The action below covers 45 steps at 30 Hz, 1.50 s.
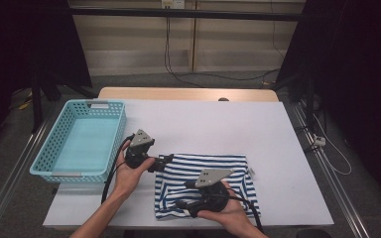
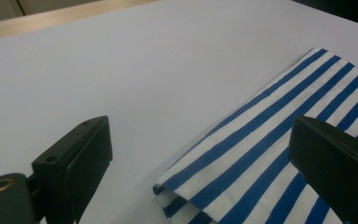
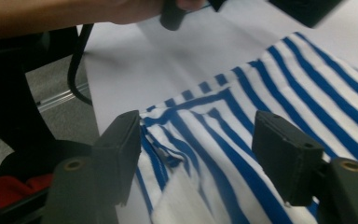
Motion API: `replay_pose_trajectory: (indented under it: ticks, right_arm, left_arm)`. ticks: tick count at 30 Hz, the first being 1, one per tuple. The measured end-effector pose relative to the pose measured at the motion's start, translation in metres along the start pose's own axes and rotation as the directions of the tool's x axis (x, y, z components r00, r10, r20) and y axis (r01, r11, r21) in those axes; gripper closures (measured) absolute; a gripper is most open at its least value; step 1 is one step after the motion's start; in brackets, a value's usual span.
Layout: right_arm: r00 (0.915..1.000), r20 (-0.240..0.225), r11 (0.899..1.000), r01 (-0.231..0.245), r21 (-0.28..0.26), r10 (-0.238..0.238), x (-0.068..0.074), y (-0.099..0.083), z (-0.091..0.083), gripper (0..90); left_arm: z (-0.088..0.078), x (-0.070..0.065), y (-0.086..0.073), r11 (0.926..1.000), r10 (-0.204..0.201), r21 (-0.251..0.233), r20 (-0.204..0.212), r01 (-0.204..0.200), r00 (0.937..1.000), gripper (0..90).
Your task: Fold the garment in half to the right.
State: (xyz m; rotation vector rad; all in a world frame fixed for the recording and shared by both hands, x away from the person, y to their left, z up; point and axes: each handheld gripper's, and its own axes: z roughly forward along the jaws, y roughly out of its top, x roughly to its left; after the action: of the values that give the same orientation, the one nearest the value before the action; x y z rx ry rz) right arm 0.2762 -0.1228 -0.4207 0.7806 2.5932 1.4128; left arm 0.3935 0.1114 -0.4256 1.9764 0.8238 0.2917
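Note:
A folded blue-and-white striped cloth (image 1: 198,166) lies on the white table (image 1: 203,119) near its front edge. My left gripper (image 1: 166,159) sits low at the cloth's far left corner. In the left gripper view its jaws (image 2: 200,135) stand wide apart, with the cloth's folded corner (image 2: 270,135) between them and untouched. My right gripper (image 1: 182,194) hovers over the cloth's near left part, pointing left. In the right gripper view the jaws (image 3: 198,135) are apart above a rumpled corner of the cloth (image 3: 279,79), and the pads do not press on it.
An empty teal perforated basket (image 1: 120,134) stands at the table's left side, close to my left hand. The table's left and front edges are near the cloth. Bare white tabletop stretches behind and to the right of the cloth.

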Motion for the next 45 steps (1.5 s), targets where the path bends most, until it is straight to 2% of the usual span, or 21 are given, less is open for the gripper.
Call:
replay_pose_trajectory:
  ticks: [1,3,6,7,11,15,17,20,21,22,24,26,28,30,34,35,37,38,41,42,45]
  right_arm:
    - [0.9999,-0.012,1.0,-0.004,0.003,0.004,0.002,0.0,0.002,36.6]
    - [0.9995,-0.032,1.0,0.004,0.016,-0.003,0.006,0.0,0.009,39.3]
    - [0.9978,-0.058,0.998,0.035,0.046,-0.032,0.014,-0.001,0.019,44.0]
    - [0.9978,-0.061,0.998,0.027,0.049,-0.024,0.016,0.0,0.021,45.6]
    - [0.9944,-0.091,0.996,0.06,0.066,-0.054,0.021,0.005,0.03,48.8]
    - [0.9911,-0.096,0.992,0.1,0.081,-0.092,0.024,0.015,0.042,51.4]
    - [0.9908,-0.097,0.991,0.103,0.088,-0.094,0.024,0.018,0.047,51.9]
    - [0.9904,-0.085,0.986,0.119,0.119,-0.109,0.024,0.017,0.058,52.7]
    - [0.9915,-0.091,0.985,0.105,0.14,-0.093,0.026,0.016,0.06,53.1]
    - [0.9926,-0.073,0.982,0.108,0.158,-0.098,0.027,0.015,0.062,53.0]
    - [0.9902,-0.096,0.981,0.116,0.156,-0.102,0.027,0.014,0.062,52.5]
    - [0.9925,-0.086,0.981,0.1,0.166,-0.086,0.028,0.013,0.062,52.6]
    - [0.9899,-0.097,0.976,0.12,0.18,-0.104,0.029,0.009,0.064,51.2]
    - [0.989,-0.08,0.973,0.137,0.186,-0.124,0.033,0.006,0.064,50.2]
    - [0.9912,-0.066,0.976,0.125,0.181,-0.115,0.037,0.005,0.064,47.2]
    - [0.9887,-0.078,0.974,0.14,0.178,-0.127,0.038,0.004,0.064,45.9]
    - [0.9894,-0.065,0.973,0.14,0.184,-0.13,0.042,0.003,0.064,44.0]
    - [0.9842,-0.049,0.967,0.176,0.182,-0.17,0.043,0.002,0.065,43.6]
    - [0.9756,-0.019,0.956,0.218,0.195,-0.219,0.049,0.001,0.067,42.9]
    - [0.977,-0.008,0.957,0.211,0.2,-0.213,0.051,0.0,0.066,43.2]
    - [0.9791,-0.006,0.962,0.201,0.185,-0.203,0.046,0.001,0.066,53.7]
  left_arm:
    - [0.0,-0.003,0.0,0.9998,0.017,0.012,0.013,-0.018,0.9998,6.3]
    - [-0.002,-0.005,0.0,0.999,0.045,0.0,0.002,-0.045,0.999,6.3]
    - [-0.001,0.0,-0.001,0.9998,0.018,0.0,0.009,-0.018,0.9998,6.3]
    - [-0.001,0.001,-0.001,1.0,0.007,0.001,0.004,-0.007,1.0,6.3]
    - [-0.002,0.004,-0.003,0.9999,0.013,0.01,-0.007,-0.013,0.9999,6.3]
    - [-0.001,0.006,-0.005,0.9999,0.008,0.009,-0.014,-0.008,0.9999,6.3]
    - [-0.001,0.007,-0.006,0.9999,0.007,0.014,-0.018,-0.007,0.9998,6.3]
    - [0.0,0.008,-0.007,0.9995,0.014,0.029,-0.029,-0.013,0.9995,6.3]
    - [0.0,0.008,-0.007,0.9993,0.019,0.032,-0.028,-0.018,0.9994,6.3]
    - [0.0,0.009,-0.008,0.9995,0.017,0.028,-0.027,-0.016,0.9995,6.3]
    - [0.001,0.009,-0.007,0.9995,0.02,0.026,-0.027,-0.019,0.9994,6.3]
    - [0.0,0.01,-0.007,0.9994,0.02,0.03,-0.029,-0.019,0.9994,6.3]
    - [0.0,0.01,-0.008,0.9996,0.017,0.026,-0.033,-0.016,0.9993,6.3]
    - [-0.001,0.012,-0.008,0.9995,0.022,0.025,-0.035,-0.021,0.9992,6.3]
    - [-0.001,0.014,-0.009,0.9997,0.007,0.024,-0.044,-0.006,0.999,6.3]
    - [0.0,0.015,-0.009,0.9997,0.009,0.023,-0.043,-0.008,0.999,6.3]
    - [-0.001,0.016,-0.01,0.9999,0.005,0.01,-0.025,-0.005,0.9997,6.3]
    - [-0.001,0.016,-0.01,0.9998,0.012,0.013,-0.019,-0.012,0.9997,6.1]
    - [-0.002,0.016,-0.01,1.0,0.001,0.003,-0.024,-0.001,0.9997,6.1]
    - [-0.002,0.017,-0.01,0.9998,0.012,0.014,-0.024,-0.011,0.9996,6.0]
    - [-0.002,0.016,-0.011,0.9999,0.004,0.014,-0.024,-0.003,0.9997,6.0]
